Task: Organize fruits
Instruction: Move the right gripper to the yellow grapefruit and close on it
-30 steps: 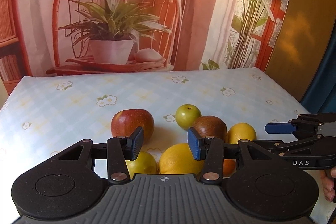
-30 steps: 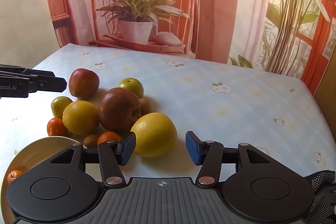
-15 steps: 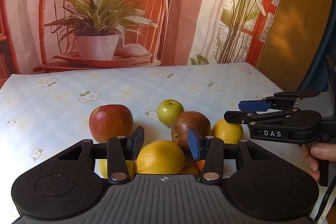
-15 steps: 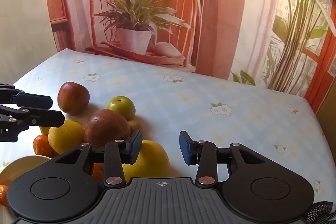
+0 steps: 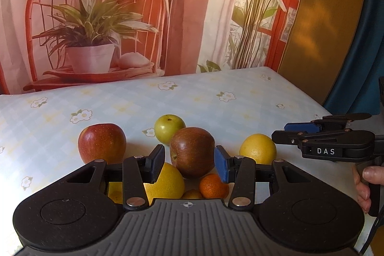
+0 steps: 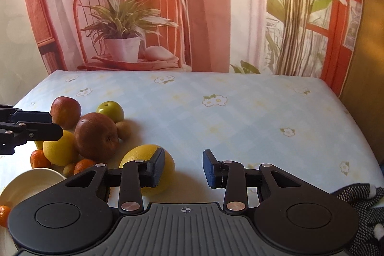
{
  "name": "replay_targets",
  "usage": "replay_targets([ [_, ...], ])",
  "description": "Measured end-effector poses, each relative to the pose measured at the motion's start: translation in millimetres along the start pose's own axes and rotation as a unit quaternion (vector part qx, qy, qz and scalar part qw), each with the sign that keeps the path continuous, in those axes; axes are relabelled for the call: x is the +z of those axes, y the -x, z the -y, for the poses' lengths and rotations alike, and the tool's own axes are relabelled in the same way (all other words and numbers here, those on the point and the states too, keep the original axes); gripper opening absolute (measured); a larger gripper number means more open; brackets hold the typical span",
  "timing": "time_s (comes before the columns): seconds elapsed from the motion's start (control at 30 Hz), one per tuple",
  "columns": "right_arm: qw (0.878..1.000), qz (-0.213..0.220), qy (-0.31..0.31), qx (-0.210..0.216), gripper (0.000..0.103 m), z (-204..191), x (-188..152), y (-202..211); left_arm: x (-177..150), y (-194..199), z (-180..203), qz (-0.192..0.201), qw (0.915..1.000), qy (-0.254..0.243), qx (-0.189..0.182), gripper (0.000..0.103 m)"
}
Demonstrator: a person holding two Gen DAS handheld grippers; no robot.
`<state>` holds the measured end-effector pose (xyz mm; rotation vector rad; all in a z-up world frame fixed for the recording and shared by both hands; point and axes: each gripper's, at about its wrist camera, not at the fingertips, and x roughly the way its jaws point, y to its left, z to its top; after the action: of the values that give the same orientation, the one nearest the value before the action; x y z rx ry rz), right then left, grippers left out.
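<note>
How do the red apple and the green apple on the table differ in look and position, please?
The red apple is red with fine pale speckles; the green apple is plain yellow-green. The red apple looks clearly larger than the green apple. The red apple stands apart at the cluster's left, while the green apple sits right behind the brown apple, seemingly touching it. Both are round, stand upright on the tablecloth, and neither gripper holds them.

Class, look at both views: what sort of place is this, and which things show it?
Probably a staged home tabletop: a floral tablecloth, loose fruit such as a red apple, and a printed backdrop of a potted plant behind it.
</note>
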<state>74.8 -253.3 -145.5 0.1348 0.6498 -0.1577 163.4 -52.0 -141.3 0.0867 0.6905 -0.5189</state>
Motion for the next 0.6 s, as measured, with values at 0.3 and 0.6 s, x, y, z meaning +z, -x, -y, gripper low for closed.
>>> replay_targets([
  [0.3, 1.000, -0.012, -0.016, -0.005, 0.032, 9, -25, 15, 1, -5, 12, -0.005, 0.9998, -0.013, -0.013, 0.048],
  [0.6, 0.997, -0.004, -0.072, 0.015, 0.061, 13, -24, 25, 2, -6, 10, -0.007, 0.9998, -0.009, -0.015, 0.048],
])
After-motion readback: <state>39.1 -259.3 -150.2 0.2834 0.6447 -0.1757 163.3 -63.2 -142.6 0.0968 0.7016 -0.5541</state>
